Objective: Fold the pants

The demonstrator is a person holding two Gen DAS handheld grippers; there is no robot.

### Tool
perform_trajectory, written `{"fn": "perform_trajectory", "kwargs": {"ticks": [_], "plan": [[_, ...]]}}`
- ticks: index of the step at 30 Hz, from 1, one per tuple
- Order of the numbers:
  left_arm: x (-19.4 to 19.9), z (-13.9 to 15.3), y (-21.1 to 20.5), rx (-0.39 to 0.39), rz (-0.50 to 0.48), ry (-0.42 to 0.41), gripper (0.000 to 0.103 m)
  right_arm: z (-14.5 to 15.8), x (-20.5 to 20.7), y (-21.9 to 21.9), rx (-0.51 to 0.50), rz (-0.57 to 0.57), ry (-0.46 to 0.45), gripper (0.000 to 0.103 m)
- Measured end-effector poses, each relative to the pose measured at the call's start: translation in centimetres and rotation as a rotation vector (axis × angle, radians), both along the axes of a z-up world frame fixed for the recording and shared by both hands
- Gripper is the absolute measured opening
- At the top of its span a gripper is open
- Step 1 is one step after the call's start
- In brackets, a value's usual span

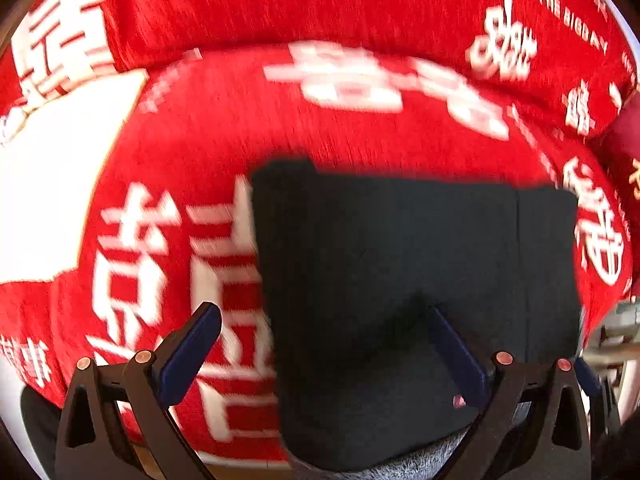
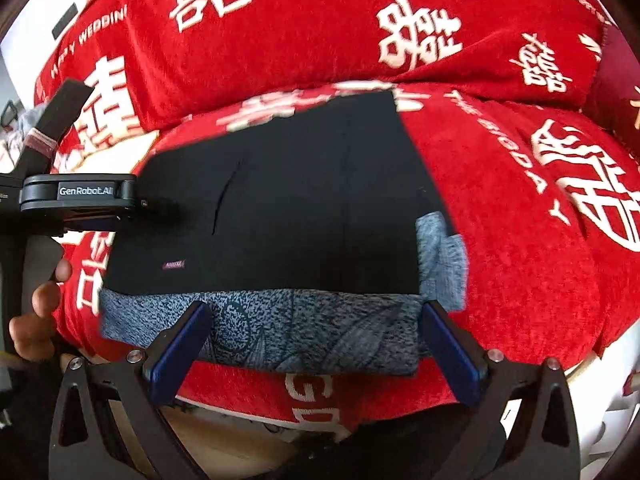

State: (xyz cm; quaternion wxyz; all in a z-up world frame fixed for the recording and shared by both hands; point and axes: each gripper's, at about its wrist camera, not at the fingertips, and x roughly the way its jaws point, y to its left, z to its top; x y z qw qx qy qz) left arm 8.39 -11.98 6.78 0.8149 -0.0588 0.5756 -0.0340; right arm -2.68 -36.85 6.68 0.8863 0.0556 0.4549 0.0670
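The black pants (image 2: 288, 208) lie folded in a flat rectangle on a red sofa cover, with their grey-blue knit lining (image 2: 304, 328) showing along the near edge. In the left wrist view the pants (image 1: 416, 272) fill the centre right. My left gripper (image 1: 324, 312) is open, its right finger over the black cloth and its left finger over the red cover. My right gripper (image 2: 316, 312) is open just above the near grey-blue edge, holding nothing. The left gripper's body (image 2: 76, 196) shows at the pants' left edge in the right wrist view.
The red cover (image 2: 520, 248) with white characters drapes a sofa seat and back cushions (image 2: 320, 24). A dark red pillow (image 2: 616, 88) sits at the far right. A white patch (image 1: 52, 184) lies to the left. The seat's front edge drops off just below the pants.
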Motion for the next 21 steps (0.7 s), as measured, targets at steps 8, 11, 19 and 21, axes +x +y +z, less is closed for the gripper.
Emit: {"fn": "perform_trajectory", "kwargs": {"ticks": [8,11,19,21], "plan": [[5.1,-2.1,5.2,0.074,0.226,0.094,0.103,1.0,-0.1,1.9,-0.035,0.057,-0.027,0.103],[5.0,-2.1,3.9,0.150,0.188,0.063,0.103,-0.2,0.4,2.5,-0.058,0.076,0.025,0.103],[-0.1,-0.5,4.7,-0.153,0.023,0.070,0.103,3.3,1.2,-6.2,0.038,-0.028,-0.029,0.103],[-1.1,-1.3,4.0,-0.150,-0.018,0.086,0.103,2.1,2.2,-9.6,0.130,-0.112,0.026,0.103]]}}
